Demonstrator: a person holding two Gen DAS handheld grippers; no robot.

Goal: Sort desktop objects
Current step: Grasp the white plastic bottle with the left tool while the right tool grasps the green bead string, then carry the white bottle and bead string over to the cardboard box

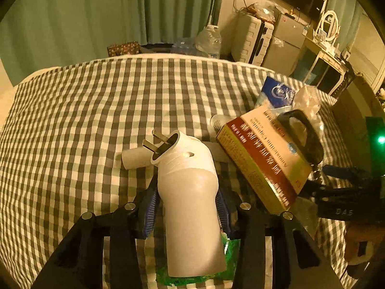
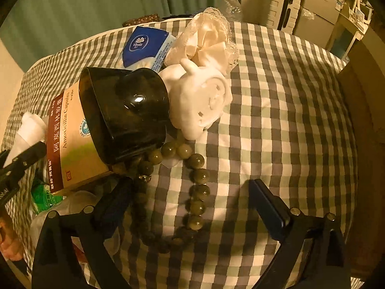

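My left gripper [image 1: 187, 200] is shut on a white plug adapter [image 1: 190, 207] with two metal prongs, held above the checked cloth [image 1: 96, 110]. A brown and cream amoxicillin box [image 1: 262, 163] lies to its right with a black cup [image 1: 300, 134] on it. In the right wrist view my right gripper [image 2: 192, 200] is open over a string of green beads [image 2: 198, 180]. The black cup [image 2: 125, 113] leans on the box [image 2: 72, 139]. A white toy figure [image 2: 199, 101], a cream fabric flower [image 2: 209, 41] and a blue tissue pack [image 2: 144, 48] lie beyond.
A green wrapper [image 1: 228, 262] lies under the adapter. A white tube [image 1: 134, 159] rests on the cloth. Beyond the far edge stand a water bottle [image 1: 209, 41], a suitcase [image 1: 252, 38] and shelves [image 1: 322, 67]. Green curtains hang behind.
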